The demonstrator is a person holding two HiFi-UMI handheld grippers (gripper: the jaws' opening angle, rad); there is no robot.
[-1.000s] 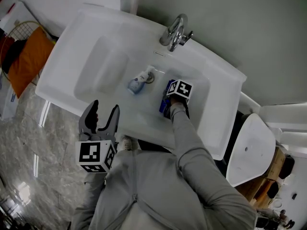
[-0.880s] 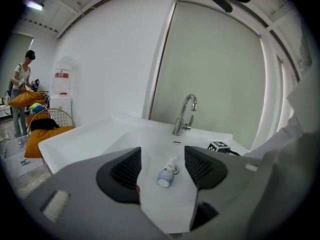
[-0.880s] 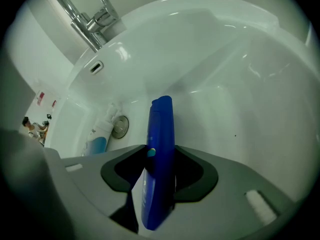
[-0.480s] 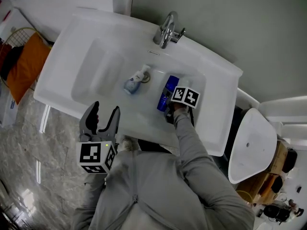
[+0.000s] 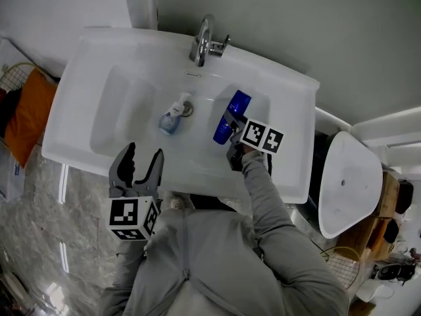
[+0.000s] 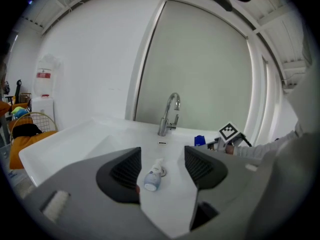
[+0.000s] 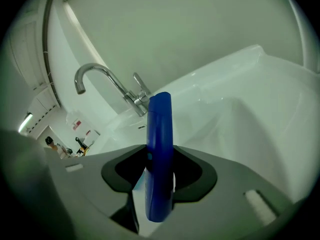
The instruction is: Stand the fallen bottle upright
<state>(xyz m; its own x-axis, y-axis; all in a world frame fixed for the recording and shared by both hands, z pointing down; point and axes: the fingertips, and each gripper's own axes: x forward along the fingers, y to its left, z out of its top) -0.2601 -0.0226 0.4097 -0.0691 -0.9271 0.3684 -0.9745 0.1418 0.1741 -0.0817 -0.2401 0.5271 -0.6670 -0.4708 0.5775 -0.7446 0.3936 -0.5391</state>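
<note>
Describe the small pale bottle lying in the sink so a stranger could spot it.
Find the white rectangular sink basin with the chrome tap at its back edge. In front of the tap, by the drain, a small white-and-light-blue bottle lies on its side. Its neighbour to the right, a dark blue bottle, is larger.

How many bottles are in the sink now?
2. A blue bottle is held by the right gripper in the basin; a small pale bottle lies on its side by the drain. None seems hidden.
</note>
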